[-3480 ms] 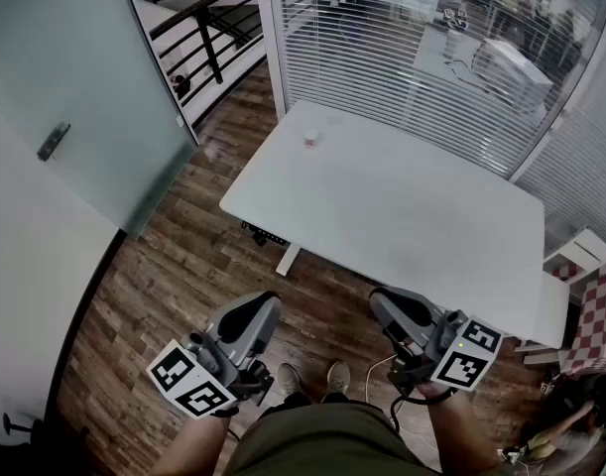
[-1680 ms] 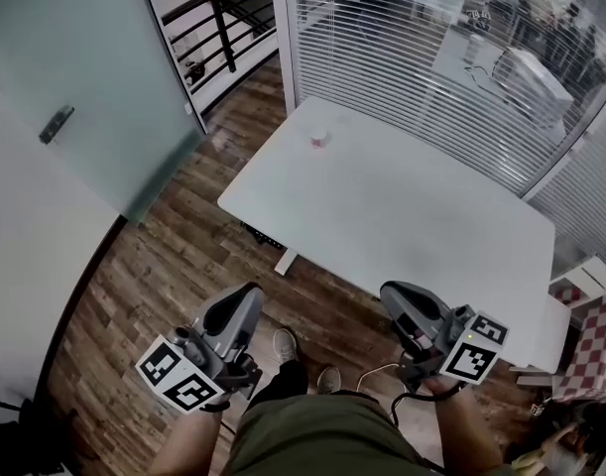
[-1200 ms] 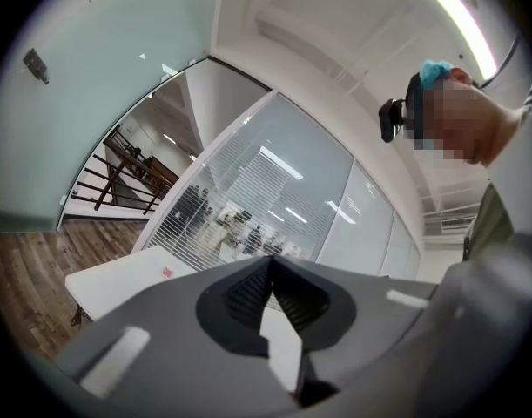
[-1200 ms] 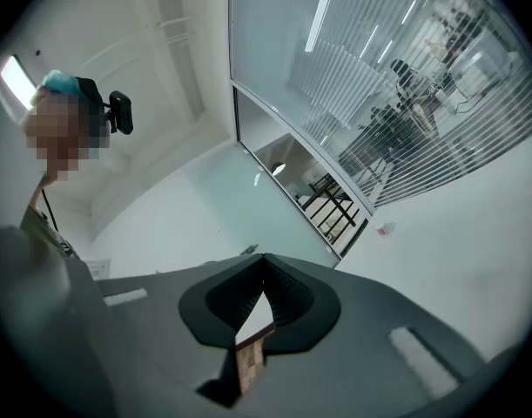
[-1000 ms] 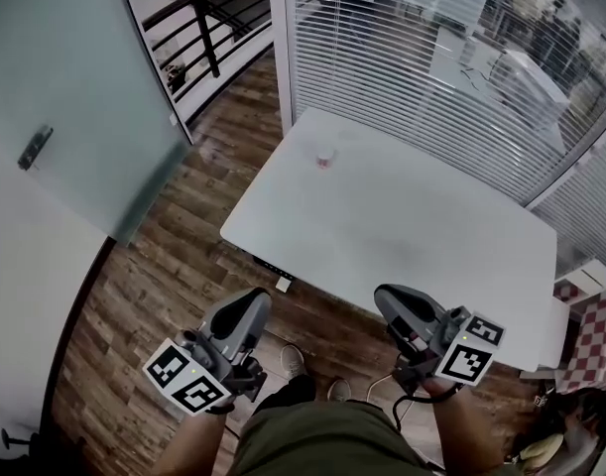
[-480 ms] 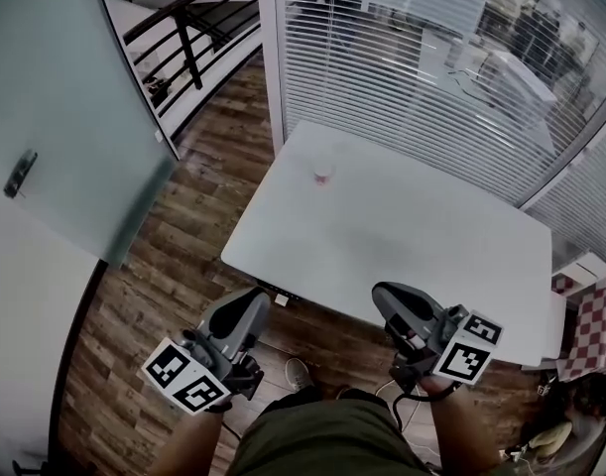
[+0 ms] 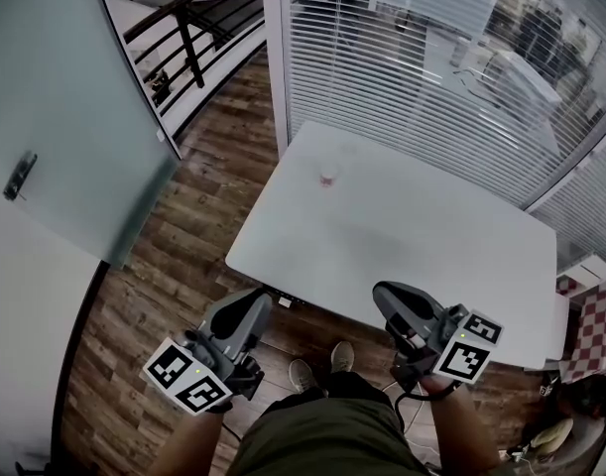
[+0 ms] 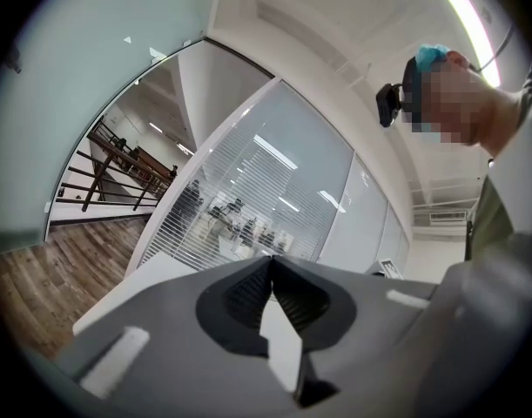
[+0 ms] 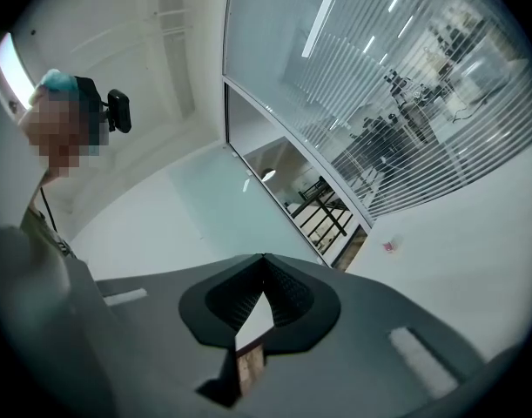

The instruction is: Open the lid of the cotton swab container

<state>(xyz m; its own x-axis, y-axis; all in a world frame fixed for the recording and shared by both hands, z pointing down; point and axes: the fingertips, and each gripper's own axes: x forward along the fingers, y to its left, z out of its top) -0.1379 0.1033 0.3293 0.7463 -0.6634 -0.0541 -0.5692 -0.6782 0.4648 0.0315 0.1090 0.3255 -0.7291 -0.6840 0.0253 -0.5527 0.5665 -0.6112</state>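
Note:
A small clear cotton swab container [image 7: 328, 176] with a pinkish base stands near the far left corner of the white table [image 7: 431, 246]. It shows as a tiny speck [image 9: 389, 246] in the right gripper view. My left gripper [image 7: 253, 303] hangs shut over the wooden floor, just short of the table's near edge. My right gripper [image 7: 390, 298] is shut too, its tips at the table's near edge. Both are empty and far from the container. The left gripper view has jaw tips [image 8: 270, 259] meeting, with only a strip of table behind them.
A glass wall with slatted blinds [image 7: 402, 58] runs behind the table. A frosted glass door [image 7: 55, 107] stands at the left, with a dark railing [image 7: 183, 28] beyond it. The person's shoes [image 7: 322, 365] are on the wooden floor [image 7: 183, 226] in front of the table.
The person has walked up to the table; it now lies closer below both grippers, and the container sits lower in the head view. Both grippers stay shut.

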